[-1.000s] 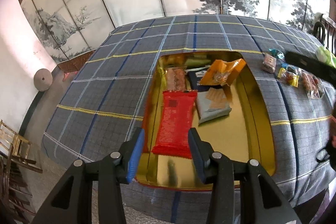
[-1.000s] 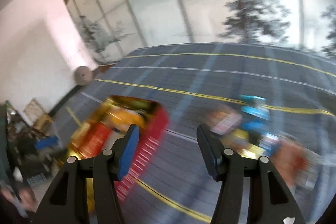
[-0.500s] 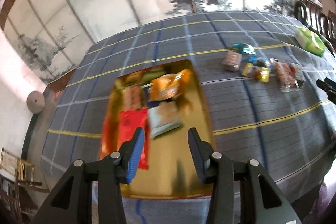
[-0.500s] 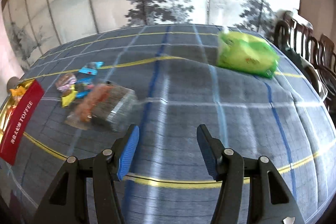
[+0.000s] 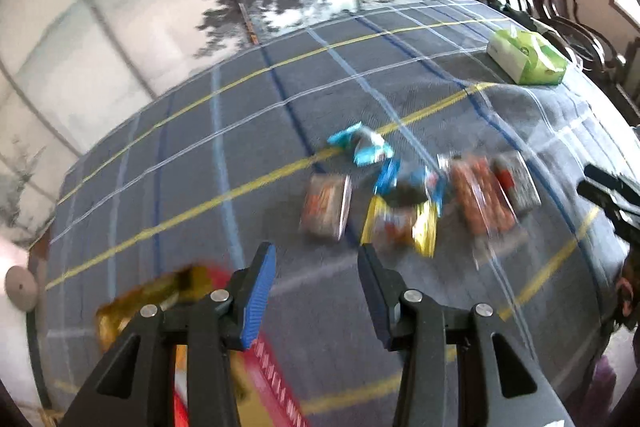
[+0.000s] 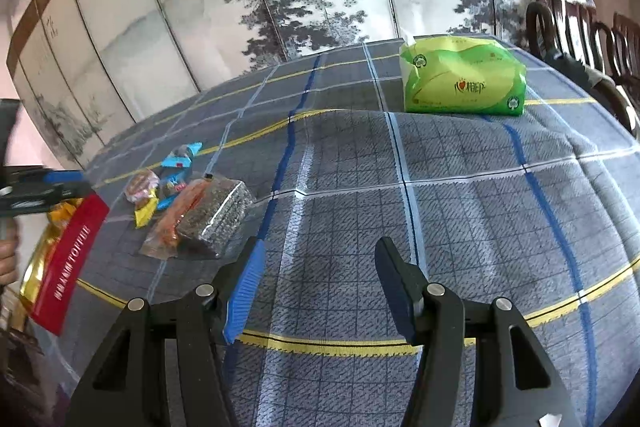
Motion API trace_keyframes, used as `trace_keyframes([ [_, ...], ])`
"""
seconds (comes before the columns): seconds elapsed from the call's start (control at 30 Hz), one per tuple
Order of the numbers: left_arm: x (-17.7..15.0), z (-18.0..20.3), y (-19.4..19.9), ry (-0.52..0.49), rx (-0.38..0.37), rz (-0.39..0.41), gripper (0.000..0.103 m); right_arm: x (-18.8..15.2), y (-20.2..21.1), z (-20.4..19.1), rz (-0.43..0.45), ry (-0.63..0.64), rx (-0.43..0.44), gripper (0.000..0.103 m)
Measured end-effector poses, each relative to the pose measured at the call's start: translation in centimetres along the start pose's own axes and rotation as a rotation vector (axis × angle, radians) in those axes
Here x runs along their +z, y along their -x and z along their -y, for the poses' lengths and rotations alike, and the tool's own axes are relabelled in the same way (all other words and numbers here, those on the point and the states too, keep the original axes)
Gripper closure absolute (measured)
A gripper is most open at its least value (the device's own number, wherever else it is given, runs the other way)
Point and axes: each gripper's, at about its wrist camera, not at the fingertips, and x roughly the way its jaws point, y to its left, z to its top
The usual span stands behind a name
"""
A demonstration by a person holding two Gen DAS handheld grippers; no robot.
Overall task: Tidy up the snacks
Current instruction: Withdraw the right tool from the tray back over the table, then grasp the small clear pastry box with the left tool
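In the left wrist view my left gripper (image 5: pixel 316 269) has its fingers spread with nothing between them. The loose snacks sit just ahead and to the right of the fingertips on the grey plaid-clothed counter (image 5: pixel 180 163): a blurred brown rectangular packet (image 5: pixel 326 207) in the centre of the frame, a yellow-ended crinkly wrapper (image 5: pixel 400 227) just right of it, blue twisted candy wrappers (image 5: pixel 362 147) above, and a long orange clear-film packet (image 5: pixel 482 201) further right. The gold tray with the red toffee box (image 5: pixel 276 387) lies at the lower left, behind the fingers. The brown packet's long axis runs roughly up the frame, in line with the fingers, so I judge it the nearest pick.

In the right wrist view my right gripper (image 6: pixel 316 265) is likewise spread and empty over bare cloth. The snack cluster, led by a clear-film dark speckled bar (image 6: pixel 218 213), lies at centre left, well off the fingers' line. A green tissue pack (image 6: pixel 460 81) sits at the upper right. I judge the left hand the better placed.
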Motion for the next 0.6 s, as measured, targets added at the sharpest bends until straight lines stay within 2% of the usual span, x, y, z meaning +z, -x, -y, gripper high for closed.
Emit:
trace_keyframes([
  [0.2, 3.0, -0.5, -5.0, -0.005, -0.061, -0.079, 0.059, -0.1, 0.2, 0.2, 0.004, -0.004, 0.038, 0.048],
  [0.37, 3.4, -0.6, -6.9, -0.026, -0.111, -0.119, 0.059, 0.0, 0.0, 0.3, -0.004, -0.011, 0.051, 0.044],
  [0.57, 3.3, -0.5, -9.6, -0.046, -0.111, -0.197, 0.059, 0.1, -0.1, 0.4, 0.003, -0.022, 0.049, 0.041],
  [0.6, 3.4, -0.7, -9.6, -0.037, -0.116, -0.185, 0.06, 0.2, -0.2, 0.4, 0.004, -0.023, 0.049, 0.04],
])
